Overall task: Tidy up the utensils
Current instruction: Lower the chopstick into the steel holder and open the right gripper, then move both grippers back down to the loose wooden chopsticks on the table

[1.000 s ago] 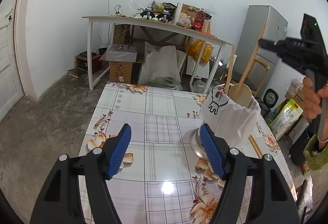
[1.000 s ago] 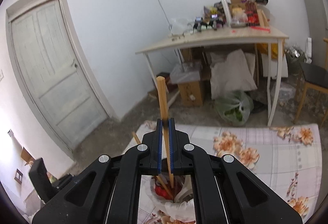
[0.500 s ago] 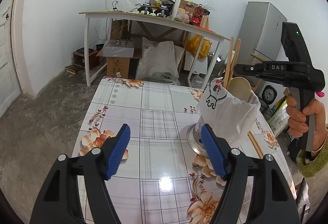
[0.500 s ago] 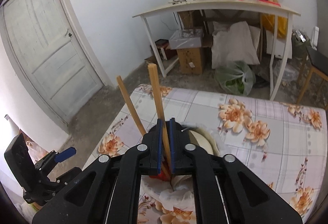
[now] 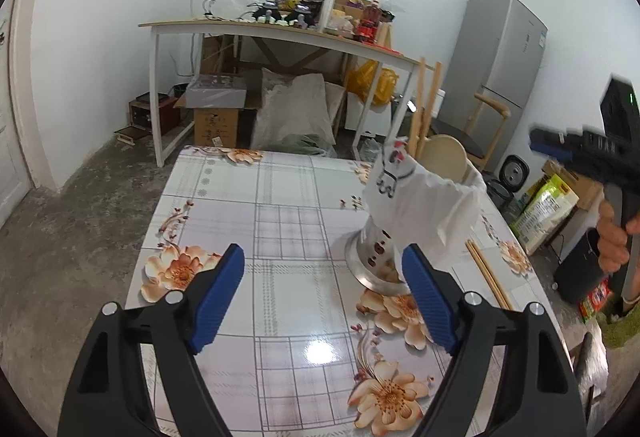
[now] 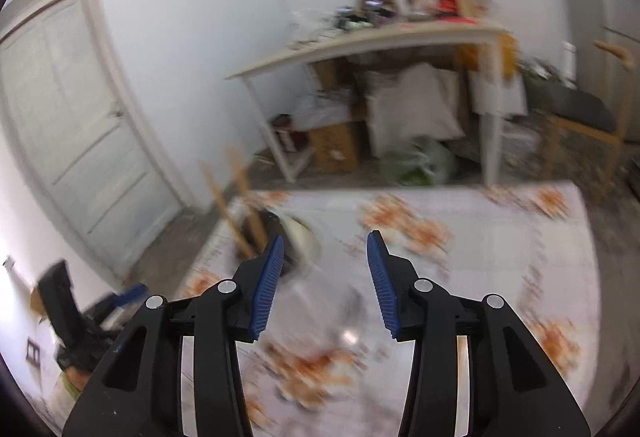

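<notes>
A metal utensil holder (image 5: 378, 257) lined with a white plastic bag (image 5: 424, 197) stands on the floral table (image 5: 280, 221). Two wooden chopsticks (image 5: 424, 109) and a pale wooden spatula (image 5: 444, 157) stand upright in it. Two more chopsticks (image 5: 486, 273) lie flat on the table to its right. My left gripper (image 5: 322, 293) is open and empty, low over the table just left of the holder. My right gripper (image 6: 325, 279) is open and empty; it also shows in the left wrist view (image 5: 560, 149), right of the holder. The right wrist view is blurred; the holder's chopsticks (image 6: 236, 205) show at left.
A long white desk (image 5: 280, 33) piled with clutter stands behind the table, with boxes and bags under it. A grey fridge (image 5: 496, 73) and a wooden chair (image 5: 480, 125) are at the right. A white door (image 6: 76, 125) is at the left.
My right gripper let go of the chopstick, which now stands in the holder beside the other one. The gripper opened and pulled back to the right. The left gripper barely moved.
</notes>
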{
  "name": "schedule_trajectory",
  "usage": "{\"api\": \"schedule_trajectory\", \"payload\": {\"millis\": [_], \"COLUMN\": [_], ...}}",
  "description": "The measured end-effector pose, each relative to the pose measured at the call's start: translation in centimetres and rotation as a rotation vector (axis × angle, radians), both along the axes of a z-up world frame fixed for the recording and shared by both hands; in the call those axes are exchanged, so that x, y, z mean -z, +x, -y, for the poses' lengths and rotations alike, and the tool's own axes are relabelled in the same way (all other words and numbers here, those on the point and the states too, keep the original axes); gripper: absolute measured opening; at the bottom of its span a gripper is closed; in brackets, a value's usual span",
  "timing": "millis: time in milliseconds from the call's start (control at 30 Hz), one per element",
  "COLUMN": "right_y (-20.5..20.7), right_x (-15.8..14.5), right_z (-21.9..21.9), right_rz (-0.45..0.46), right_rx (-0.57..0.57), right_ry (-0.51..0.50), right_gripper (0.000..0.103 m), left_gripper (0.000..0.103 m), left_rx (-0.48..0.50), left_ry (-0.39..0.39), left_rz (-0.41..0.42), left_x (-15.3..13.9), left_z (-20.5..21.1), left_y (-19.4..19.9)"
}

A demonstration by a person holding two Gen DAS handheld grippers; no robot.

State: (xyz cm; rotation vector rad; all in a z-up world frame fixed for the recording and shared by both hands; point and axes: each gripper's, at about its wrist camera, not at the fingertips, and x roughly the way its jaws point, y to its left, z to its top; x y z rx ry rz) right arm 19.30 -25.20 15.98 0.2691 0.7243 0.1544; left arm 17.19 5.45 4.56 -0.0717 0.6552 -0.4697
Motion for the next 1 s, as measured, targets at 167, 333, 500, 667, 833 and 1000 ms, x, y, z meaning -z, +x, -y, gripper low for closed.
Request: {"api": "schedule_trajectory", "payload": {"millis": [167, 333, 500, 667, 833, 1000], "right_y": [-3.9, -6.5, -7.2, -6.5, -5.8, -5.8], "right_x": [7.3, 13.9, 16.3, 17.0, 17.3, 17.4], "right_z": [4.7, 7.0, 7.1, 6.3, 6.0, 6.5], "right_rz": [-0.187, -0.337, -0.353, -0.356, -0.347, -0.335], "right_rx": [0.164, 0.261, 0.252, 0.2, 0.167, 0.175], "right_ry": [0.01, 0.072, 0.12, 0.075, 0.045, 0.024], "right_gripper": [0.042, 0.029, 0.024, 0.017, 0.013, 0.01], "left_gripper": [0.082, 0.082, 0.082, 0.082, 0.082, 0.082], "left_rx": [0.066, 0.144, 0.206, 0.241, 0.271, 0.297], "left_ry": [0.015, 0.054, 0.104, 0.132, 0.163, 0.19], "left_rz": [-0.031, -0.088, -0.132, -0.147, -0.15, -0.148], "left_x": [1.3, 3.4, 4.8, 5.5, 5.8, 6.0], "left_z": [1.4, 4.0, 6.8, 9.1, 10.9, 13.1], "left_y": [-0.7, -1.7, -2.5, -3.1, -3.4, -3.3]}}
